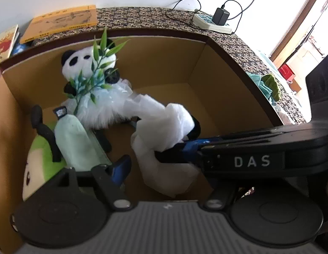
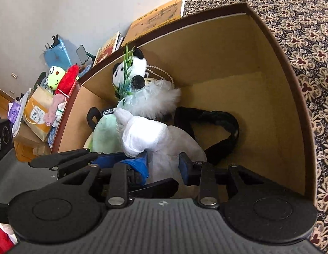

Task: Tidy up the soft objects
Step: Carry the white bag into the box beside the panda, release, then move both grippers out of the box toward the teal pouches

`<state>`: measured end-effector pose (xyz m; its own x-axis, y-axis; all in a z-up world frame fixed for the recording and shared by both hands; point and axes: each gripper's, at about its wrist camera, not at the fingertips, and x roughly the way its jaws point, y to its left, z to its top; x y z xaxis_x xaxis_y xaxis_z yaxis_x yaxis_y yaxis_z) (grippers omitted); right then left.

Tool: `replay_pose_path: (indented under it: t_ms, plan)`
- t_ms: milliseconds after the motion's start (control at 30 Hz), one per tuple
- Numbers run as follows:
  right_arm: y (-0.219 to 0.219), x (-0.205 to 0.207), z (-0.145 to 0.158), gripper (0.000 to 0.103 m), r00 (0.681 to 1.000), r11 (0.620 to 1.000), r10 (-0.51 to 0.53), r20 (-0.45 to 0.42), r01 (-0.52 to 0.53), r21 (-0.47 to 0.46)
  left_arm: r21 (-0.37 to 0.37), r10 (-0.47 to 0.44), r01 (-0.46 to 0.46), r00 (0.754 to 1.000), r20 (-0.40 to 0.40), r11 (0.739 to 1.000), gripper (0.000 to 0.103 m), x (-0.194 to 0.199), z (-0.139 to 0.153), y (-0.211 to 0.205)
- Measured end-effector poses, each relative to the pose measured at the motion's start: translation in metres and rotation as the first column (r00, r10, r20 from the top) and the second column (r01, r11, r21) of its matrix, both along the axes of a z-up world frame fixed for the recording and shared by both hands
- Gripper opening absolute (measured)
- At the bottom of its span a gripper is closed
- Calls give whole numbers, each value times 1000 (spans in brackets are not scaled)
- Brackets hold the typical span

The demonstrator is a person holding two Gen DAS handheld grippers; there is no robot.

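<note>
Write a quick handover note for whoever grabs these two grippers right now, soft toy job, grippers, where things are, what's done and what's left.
Left gripper: open, fingers either side of the panda's white veil fabric, nothing clamped.
Right gripper: its jaws straddle the same white fabric low down; whether they pinch it is unclear.
Panda plush: inside the cardboard box, leaning toward the back left corner, fake bamboo sprig across its chest.
Green plush: also in the box, beside the panda.
Done: two toys boxed.
Left: frog plush and the red plush are outside the box, by the wall; clear both grippers of the fabric first.
</note>
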<state>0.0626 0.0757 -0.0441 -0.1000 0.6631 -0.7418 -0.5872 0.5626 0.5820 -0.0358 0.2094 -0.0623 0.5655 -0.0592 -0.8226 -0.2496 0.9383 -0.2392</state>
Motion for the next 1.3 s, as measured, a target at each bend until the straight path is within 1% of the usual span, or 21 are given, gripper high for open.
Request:
replay_pose_path:
  t_ms: [167,333,467,667,733,900,1000,1100,1300]
  plan:
    - [-6,2,6,17,1000,999,9,0,-9,38,23,20,-20,1000,-6,1000,74,-1,2,-1]
    - [-10,4,13,17,999,998,-21,37,18,67,36,31,-31,999,-11,999,75,0,3,-3]
    - [-10,4,13,17,998,998,-19,54,15,62,65,33,-32,999,-17,997,75,0,5,-6]
    - [-14,2,14,17,998,997,-34,44,31,65,96,51,-49,998,-28,994,74,-3,9,-8]
    - [-17,0,16,17,998,997,-42,49,38,70,95,55,-52,998,-23,994,74,-6,12,-9]
    - [-29,-2,24,17,994,990,-85,62,78,119,83,52,-53,999,10,995,74,-16,23,-11]
    - [-42,-4,31,17,992,977,-118,53,106,186,101,51,-54,998,27,993,74,-21,30,-16]
    - [-59,-5,37,17,987,957,-160,35,146,249,124,40,-49,997,69,991,74,-26,43,-21]
    - [-102,-6,52,17,962,901,-273,17,250,354,87,-1,-13,989,149,996,74,-15,68,-30]
